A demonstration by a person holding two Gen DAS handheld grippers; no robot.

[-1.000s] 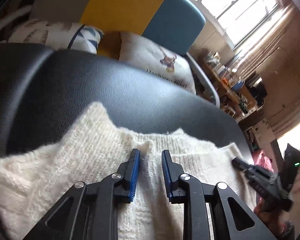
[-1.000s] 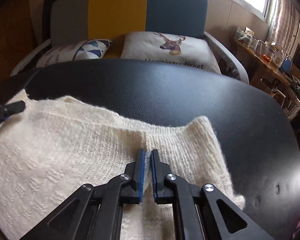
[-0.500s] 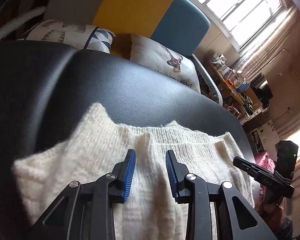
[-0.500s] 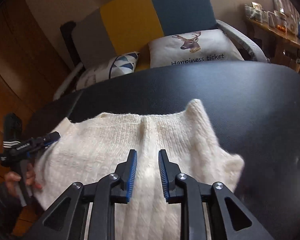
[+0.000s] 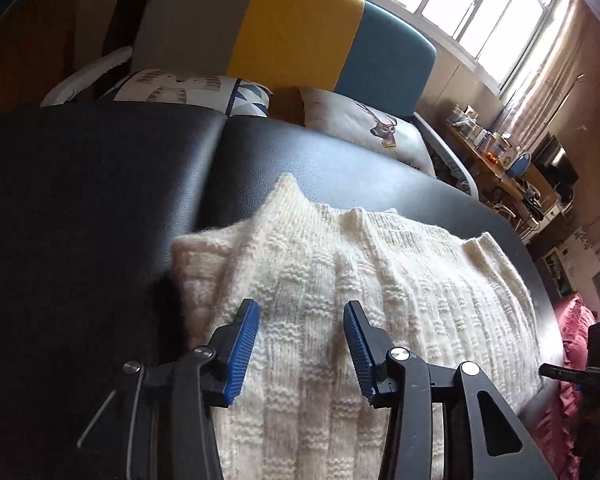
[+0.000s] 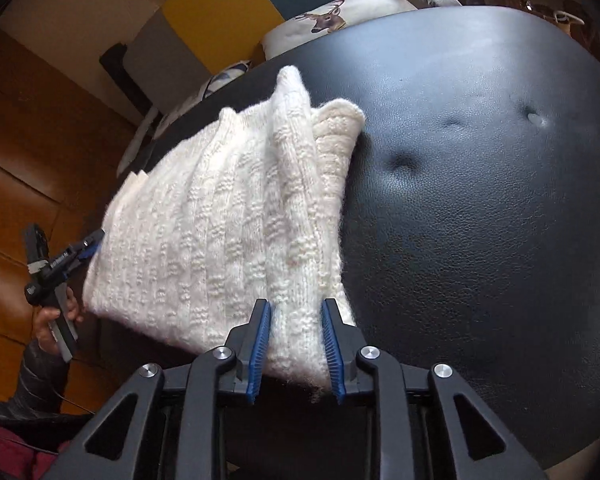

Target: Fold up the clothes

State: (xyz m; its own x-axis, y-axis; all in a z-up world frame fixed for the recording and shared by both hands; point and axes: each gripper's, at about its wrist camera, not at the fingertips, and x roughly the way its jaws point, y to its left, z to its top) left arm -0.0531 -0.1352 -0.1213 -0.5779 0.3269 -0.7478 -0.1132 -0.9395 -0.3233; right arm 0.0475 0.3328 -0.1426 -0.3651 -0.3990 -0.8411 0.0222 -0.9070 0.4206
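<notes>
Left wrist view, from near to far: the left tongs (image 5: 300, 322) are spread wide and hold nothing, and the cream sweater (image 5: 380, 280) lies directly under and ahead of them on the black padded counter (image 5: 100, 200). The sweater looks already folded into a thick bundle, and its long axis runs away from both tongs toward the far edge. In the right wrist view the right tongs (image 6: 296, 326) are also spread, with the near right corner of the sweater (image 6: 220, 232) between the blue pads, though I see no pinch. I judge the right tongs are nearer to a graspable edge. Behind the counter stands a sofa (image 5: 300, 32) with cushions (image 5: 364, 124).
</notes>
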